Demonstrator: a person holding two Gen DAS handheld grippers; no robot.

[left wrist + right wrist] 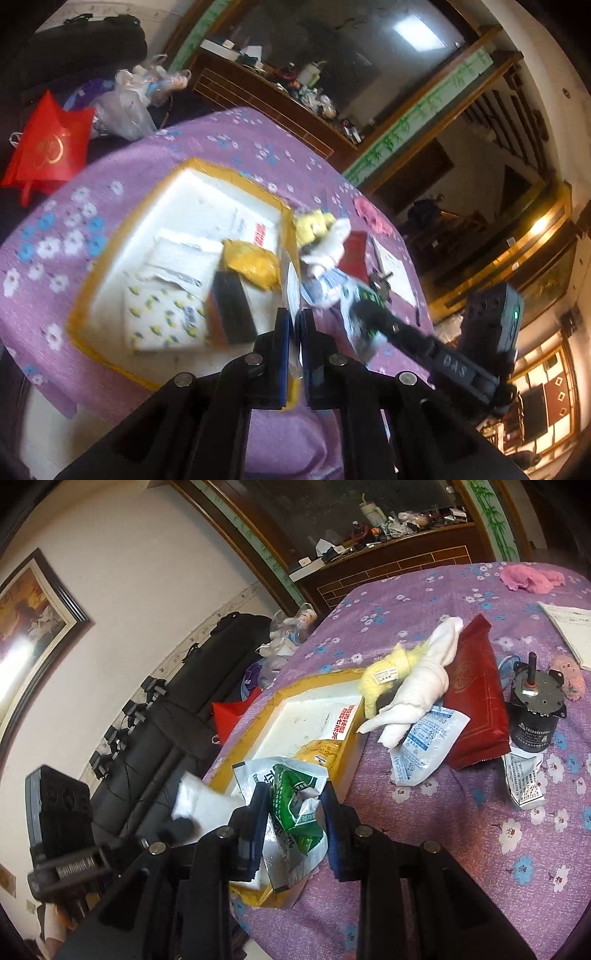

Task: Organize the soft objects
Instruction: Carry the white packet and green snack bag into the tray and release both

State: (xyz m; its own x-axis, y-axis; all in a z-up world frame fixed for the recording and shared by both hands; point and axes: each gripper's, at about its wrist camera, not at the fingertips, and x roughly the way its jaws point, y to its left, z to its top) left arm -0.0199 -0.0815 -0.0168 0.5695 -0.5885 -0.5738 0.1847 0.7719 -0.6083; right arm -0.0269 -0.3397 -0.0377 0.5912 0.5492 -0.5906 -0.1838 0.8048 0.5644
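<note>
A white foam box (207, 192) with yellow-taped rim sits on the purple flowered cloth; it shows in the right wrist view (306, 705) too. In it lie a tissue pack (162, 317), a yellow pouch (251, 262) and a dark block (232, 310). My left gripper (294, 321) is shut on the box's near wall. My right gripper (293, 797) is shut on a green-and-white plastic packet (295, 805), held over the box's corner; it also shows in the left wrist view (360, 317). A yellow cloth (384, 675), a white towel (417, 686), a desiccant pack (424, 746) and a pink cloth (532, 578) lie on the table.
A red pouch (476, 694), a black motor (532, 709), a crumpled white packet (524, 779), a pink fuzzy item (570, 675) and a paper sheet (569, 627) lie right of the box. A red bag (48, 147) and plastic bags (125, 107) sit beyond the table. A black sofa (166, 720) stands at left.
</note>
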